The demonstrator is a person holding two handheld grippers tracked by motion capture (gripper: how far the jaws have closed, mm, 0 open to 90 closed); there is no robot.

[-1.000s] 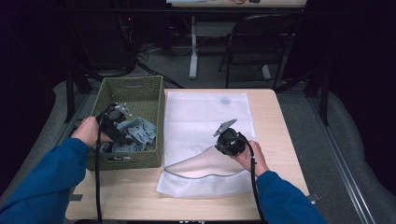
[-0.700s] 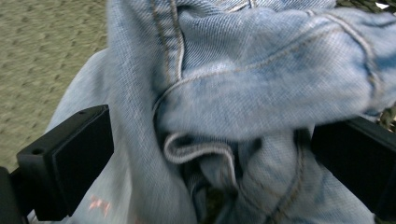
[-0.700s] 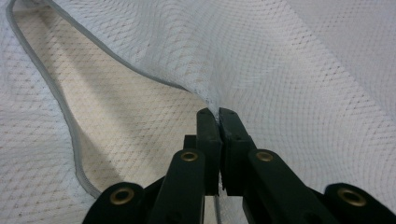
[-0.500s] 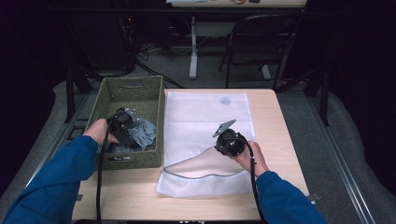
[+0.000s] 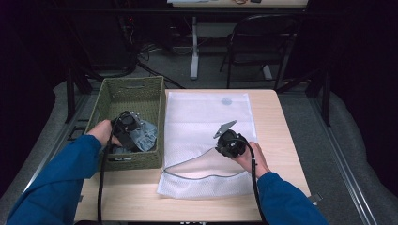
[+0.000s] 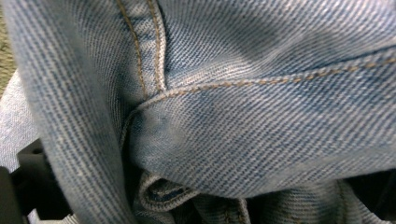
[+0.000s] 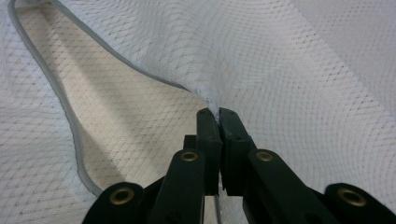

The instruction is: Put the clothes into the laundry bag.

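1. A person in blue sleeves stood at a light wooden table [image 5: 131, 197] and held a black gripper in each hand.
2. The left gripper [image 5: 127, 125] was down inside the green woven basket [image 5: 133, 89], which sat on the left part of the table.
3. In this basket lay blue jeans [image 5: 145, 136], crumpled, and the left gripper was pressed against them.
4. In the left gripper view the denim [image 6: 243, 116] with its orange stitching covered nearly everything, very close to the camera; a small dark part of the gripper showed at the lower left corner.
5. I could not tell if the left jaws were open or closed on the cloth, because the cloth hid them.
6. A white mesh laundry bag [image 5: 206, 117] lay flat on the table, just beside the basket on its right.
7. The right gripper [image 7: 218, 116] had its jaws pressed together on the upper layer of the mesh, near the grey-edged opening [image 7: 70, 116].
8. The opening gaped, and the table showed through the lower layer.
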